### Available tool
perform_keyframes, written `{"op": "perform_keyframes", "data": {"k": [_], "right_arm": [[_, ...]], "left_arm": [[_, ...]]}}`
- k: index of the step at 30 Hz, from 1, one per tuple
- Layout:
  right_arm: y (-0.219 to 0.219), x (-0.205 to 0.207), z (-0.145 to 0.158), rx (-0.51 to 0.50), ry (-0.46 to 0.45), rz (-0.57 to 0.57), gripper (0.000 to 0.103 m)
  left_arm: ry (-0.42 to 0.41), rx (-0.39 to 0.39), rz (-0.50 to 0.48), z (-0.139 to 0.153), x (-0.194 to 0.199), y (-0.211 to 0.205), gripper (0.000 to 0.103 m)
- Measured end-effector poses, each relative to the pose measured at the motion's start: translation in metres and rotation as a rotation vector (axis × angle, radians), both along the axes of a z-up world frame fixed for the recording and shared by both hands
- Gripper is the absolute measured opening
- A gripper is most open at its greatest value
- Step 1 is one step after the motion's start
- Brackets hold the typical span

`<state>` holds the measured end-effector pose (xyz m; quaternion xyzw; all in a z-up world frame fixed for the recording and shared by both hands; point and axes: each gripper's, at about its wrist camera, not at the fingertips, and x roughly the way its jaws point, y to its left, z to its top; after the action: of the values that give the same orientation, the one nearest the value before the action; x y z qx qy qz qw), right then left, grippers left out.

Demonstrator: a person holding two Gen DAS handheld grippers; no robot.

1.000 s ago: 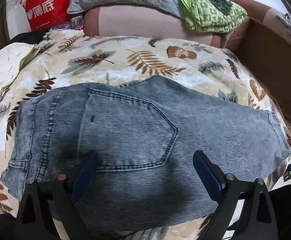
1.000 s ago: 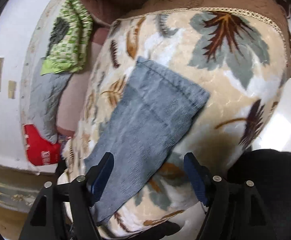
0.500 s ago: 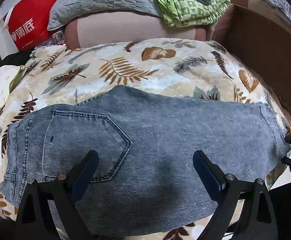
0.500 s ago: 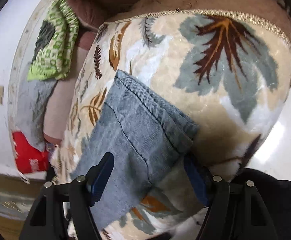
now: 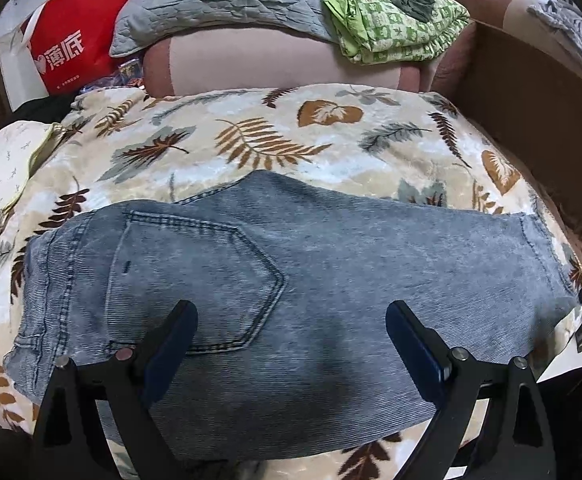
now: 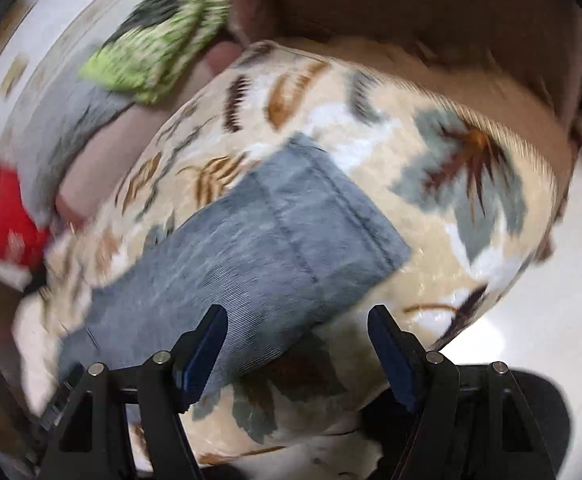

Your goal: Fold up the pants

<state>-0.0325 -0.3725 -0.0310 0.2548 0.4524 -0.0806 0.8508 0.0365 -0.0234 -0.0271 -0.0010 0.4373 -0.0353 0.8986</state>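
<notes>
While the pale blue denim pants lie flat across a leaf-printed blanket, back pocket up with the waistband at the left of the left wrist view and the leg hem at its right, the left gripper hovers above them with its fingers spread wide and nothing between them. Seen in the blurred right wrist view, the right gripper hangs over the hem end of the pants near the blanket's edge, its fingers likewise spread and pinching nothing.
</notes>
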Motion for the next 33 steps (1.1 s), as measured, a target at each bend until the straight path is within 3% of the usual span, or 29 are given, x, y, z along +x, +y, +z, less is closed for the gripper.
{"op": "perform_keyframes", "data": {"k": [5,12,15,22,28,33], "right_arm": [[0.062,0.015,0.029,-0.273,-0.040,0.144,0.078],[0.095,0.021,0.025,-0.325,-0.030,0.214,0.079],[0.077,0.015,0.018,-0.213,-0.030,0.181,0.079],[-0.038,-0.013,-0.046,0.388,0.003,-0.112,0.079],[-0.078,-0.004,-0.069,0.564,-0.041,-0.172,0.079],[-0.090,0.009,-0.073,0.565,-0.056,-0.213,0.078]], "left_arm": [[0.003,0.014,0.018,-0.001,-0.007,0.010,0.095],[-0.001,0.001,0.049,0.003,-0.011,0.019,0.095],[-0.003,0.002,0.026,0.005,-0.009,0.007,0.095],[0.013,0.030,-0.077,0.002,0.005,-0.049,0.095],[0.082,0.048,-0.137,-0.014,0.022,-0.094,0.095],[0.094,0.070,-0.146,-0.024,0.032,-0.113,0.095]]}}
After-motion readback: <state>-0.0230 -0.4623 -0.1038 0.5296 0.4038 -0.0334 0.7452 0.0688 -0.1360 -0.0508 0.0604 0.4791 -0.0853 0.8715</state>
